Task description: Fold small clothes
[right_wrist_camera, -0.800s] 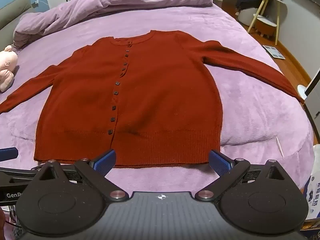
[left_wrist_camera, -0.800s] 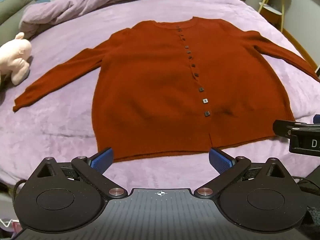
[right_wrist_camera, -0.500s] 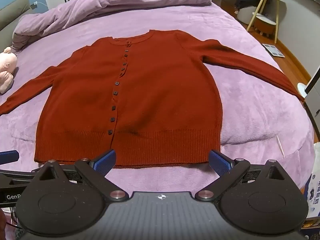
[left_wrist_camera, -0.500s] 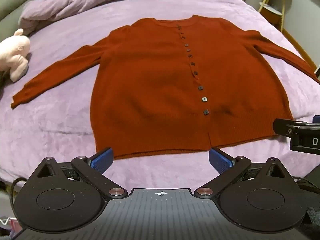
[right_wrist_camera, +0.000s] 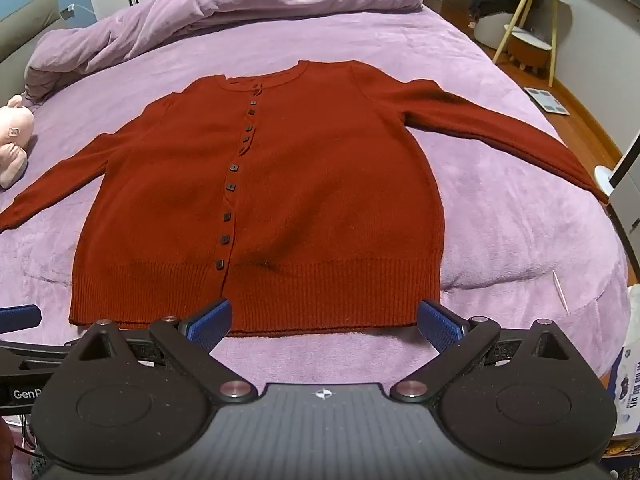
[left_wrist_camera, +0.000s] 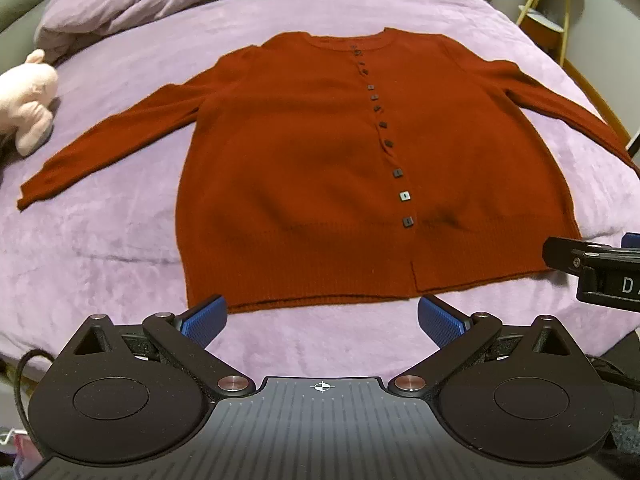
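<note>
A rust-red buttoned cardigan [left_wrist_camera: 304, 168] lies flat, front up, on the purple bed, both sleeves spread out to the sides; it also shows in the right wrist view [right_wrist_camera: 320, 200]. My left gripper [left_wrist_camera: 322, 318] is open and empty, hovering just short of the hem near its left half. My right gripper [right_wrist_camera: 324, 320] is open and empty, hovering just short of the hem near its right half. The right gripper's body shows at the right edge of the left wrist view [left_wrist_camera: 600, 272].
A pink plush toy [left_wrist_camera: 26, 100] lies at the left of the bed. A bunched purple duvet [right_wrist_camera: 224, 12] lies across the far end. The bed's right edge [right_wrist_camera: 592, 288] drops to a wooden floor with a stool [right_wrist_camera: 528, 46] and a scale [right_wrist_camera: 546, 100].
Both grippers have crept slightly forward toward the hem. The cardigan has not moved and both grippers stay open.
</note>
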Action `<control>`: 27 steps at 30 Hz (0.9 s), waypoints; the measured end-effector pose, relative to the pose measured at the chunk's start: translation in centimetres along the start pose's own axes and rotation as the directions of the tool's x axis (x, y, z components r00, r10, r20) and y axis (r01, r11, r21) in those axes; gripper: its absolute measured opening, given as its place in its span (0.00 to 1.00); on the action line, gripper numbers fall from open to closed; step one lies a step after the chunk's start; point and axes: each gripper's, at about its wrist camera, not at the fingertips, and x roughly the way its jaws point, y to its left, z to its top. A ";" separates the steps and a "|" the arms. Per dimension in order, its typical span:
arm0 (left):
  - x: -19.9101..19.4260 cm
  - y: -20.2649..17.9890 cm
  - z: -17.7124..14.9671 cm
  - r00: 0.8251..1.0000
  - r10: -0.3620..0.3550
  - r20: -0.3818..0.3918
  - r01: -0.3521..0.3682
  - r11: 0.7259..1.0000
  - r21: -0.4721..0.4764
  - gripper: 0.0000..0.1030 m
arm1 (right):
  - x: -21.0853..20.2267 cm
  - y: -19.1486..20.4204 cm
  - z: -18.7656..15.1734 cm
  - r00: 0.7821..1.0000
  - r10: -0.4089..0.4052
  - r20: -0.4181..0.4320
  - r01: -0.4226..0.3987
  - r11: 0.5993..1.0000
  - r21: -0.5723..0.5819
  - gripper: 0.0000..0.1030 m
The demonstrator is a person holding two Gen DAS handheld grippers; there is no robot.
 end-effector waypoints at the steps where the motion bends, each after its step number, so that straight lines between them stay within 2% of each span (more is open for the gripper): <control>1: 0.0 0.0 0.0 1.000 -0.001 -0.001 0.001 1.000 -0.002 1.00 | 0.0 0.0 0.0 1.000 0.000 0.001 0.000 1.000 0.000 0.96; 27: -0.4 -0.1 -0.3 1.000 -0.013 -0.010 0.013 1.000 -0.009 1.00 | -0.2 0.1 -0.1 1.000 0.000 0.002 0.000 1.000 -0.009 0.96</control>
